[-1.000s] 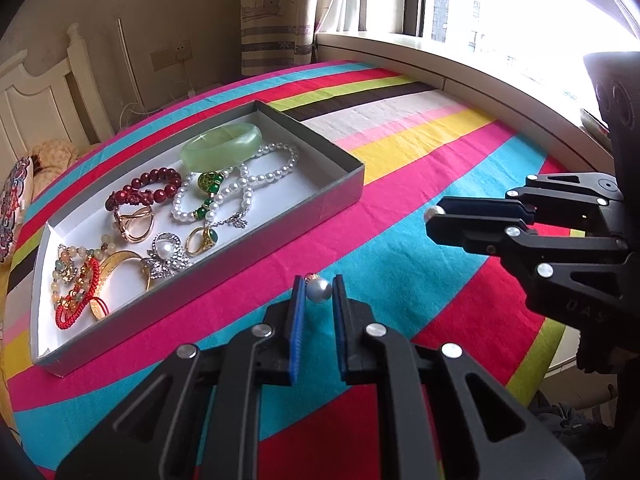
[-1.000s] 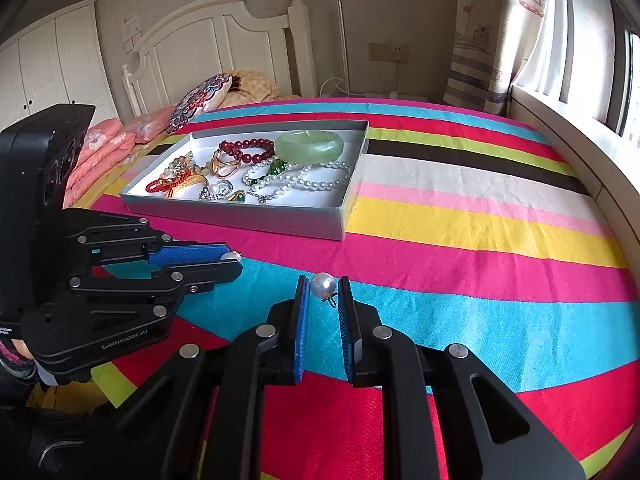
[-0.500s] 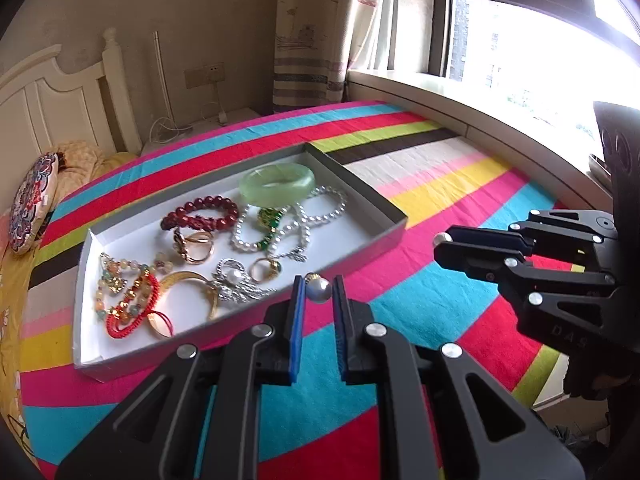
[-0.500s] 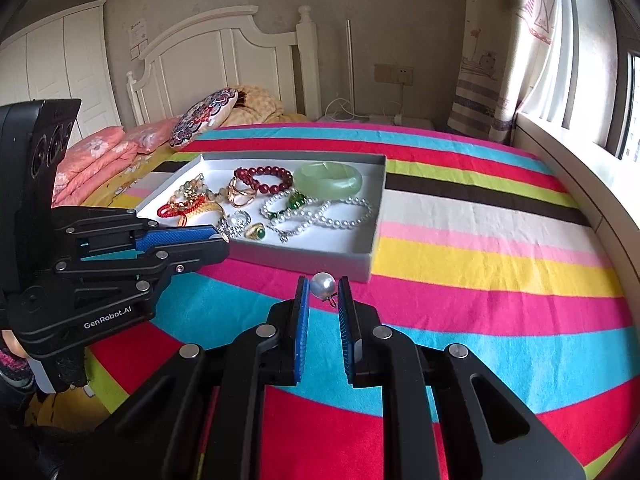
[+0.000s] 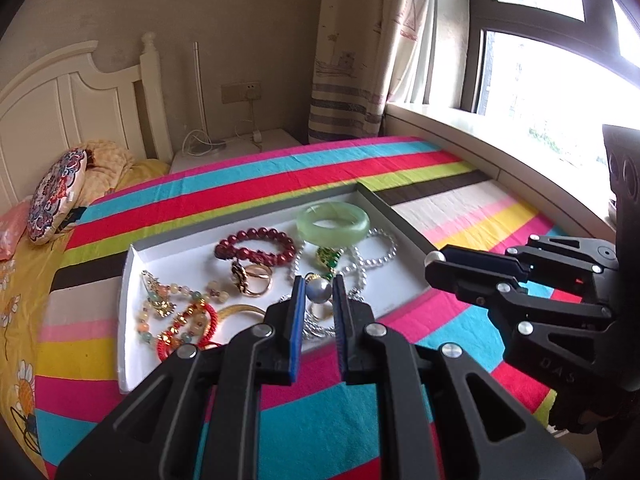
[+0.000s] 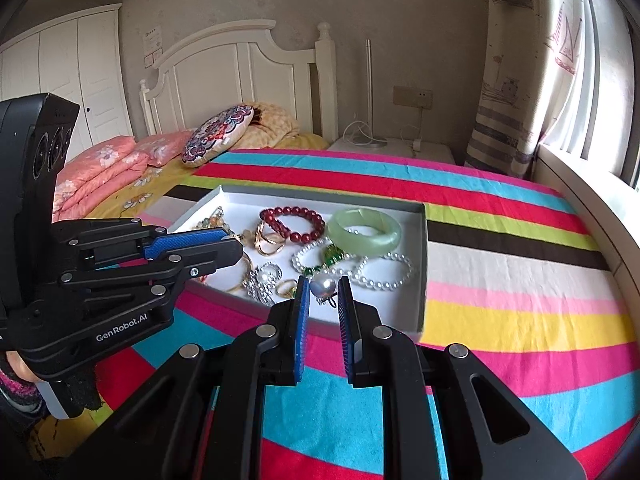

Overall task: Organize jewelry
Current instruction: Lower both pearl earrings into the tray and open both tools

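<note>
step: you carry two pearl earrings toward tray (image 6: 420, 264) | left gripper (image 5: 318, 292) pinches pearl earring (image 5: 319, 293) | right gripper (image 6: 323, 289) pinches other pearl earring (image 6: 322, 286) | next: judged, lower over bare tray floor, then release gently

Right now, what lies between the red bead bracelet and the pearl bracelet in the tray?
The pale green bangle lies between red bead bracelet and pearl bracelet, in the right wrist view.

Below the left gripper's (image 5: 318, 294) jaws, its fingers hide chains in the tray (image 5: 128, 264); the red cord bracelet (image 5: 188, 328) is half covered.
</note>
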`<state>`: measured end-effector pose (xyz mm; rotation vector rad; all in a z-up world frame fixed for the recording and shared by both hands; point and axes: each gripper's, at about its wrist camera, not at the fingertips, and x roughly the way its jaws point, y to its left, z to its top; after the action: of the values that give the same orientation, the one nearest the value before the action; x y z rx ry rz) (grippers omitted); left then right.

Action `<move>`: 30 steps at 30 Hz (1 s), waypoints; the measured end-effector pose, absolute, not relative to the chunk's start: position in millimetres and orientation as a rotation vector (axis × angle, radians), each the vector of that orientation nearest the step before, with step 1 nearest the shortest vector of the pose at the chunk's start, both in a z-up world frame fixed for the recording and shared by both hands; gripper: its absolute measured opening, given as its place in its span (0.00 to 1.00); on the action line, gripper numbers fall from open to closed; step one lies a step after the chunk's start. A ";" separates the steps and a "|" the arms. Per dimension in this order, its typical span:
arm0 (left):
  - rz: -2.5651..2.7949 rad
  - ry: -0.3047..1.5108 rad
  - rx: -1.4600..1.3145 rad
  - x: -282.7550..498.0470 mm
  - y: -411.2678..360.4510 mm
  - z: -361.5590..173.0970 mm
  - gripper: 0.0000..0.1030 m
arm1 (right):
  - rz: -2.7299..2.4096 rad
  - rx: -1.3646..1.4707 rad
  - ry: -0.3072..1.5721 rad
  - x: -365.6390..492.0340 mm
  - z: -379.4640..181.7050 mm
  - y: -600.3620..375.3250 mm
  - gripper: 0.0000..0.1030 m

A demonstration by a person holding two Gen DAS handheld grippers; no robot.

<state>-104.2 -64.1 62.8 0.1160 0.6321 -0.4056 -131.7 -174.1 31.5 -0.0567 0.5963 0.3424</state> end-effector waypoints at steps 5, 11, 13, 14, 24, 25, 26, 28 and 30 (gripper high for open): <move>-0.384 0.594 0.096 -98.7 -51.7 80.4 0.13 | 0.353 -0.068 0.584 -120.9 41.8 -165.0 0.15; -0.355 0.580 0.082 -83.2 -38.8 92.6 0.13 | 0.382 -0.062 0.594 -99.8 46.9 -150.1 0.15; -0.350 0.593 0.068 -76.2 -33.6 90.1 0.13 | 0.391 -0.060 0.609 -92.1 44.0 -144.6 0.15; -0.350 0.603 0.056 -72.1 -30.6 87.7 0.13 | 0.391 -0.064 0.616 -88.5 41.1 -140.6 0.15; -0.399 0.676 0.026 -61.8 -40.4 57.3 0.13 | 0.340 -0.051 0.654 -86.4 19.1 -146.8 0.15; -0.415 0.674 0.038 -62.3 -48.4 57.4 0.13 | 0.323 -0.034 0.661 -86.6 17.4 -156.2 0.15; -0.432 0.676 0.051 -62.4 -56.8 56.7 0.13 | 0.310 -0.026 0.668 -85.9 15.3 -163.5 0.15; -0.456 0.683 0.066 -60.5 -71.2 54.2 0.13 | 0.280 -0.011 0.693 -84.3 10.0 -177.2 0.15; -0.473 0.697 0.083 -58.2 -84.5 48.7 0.13 | 0.268 -0.005 0.714 -82.8 4.3 -185.8 0.15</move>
<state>-58.2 -84.5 48.7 0.0828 0.6970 -0.4725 -82.8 -185.8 4.3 -0.0054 0.7142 0.2676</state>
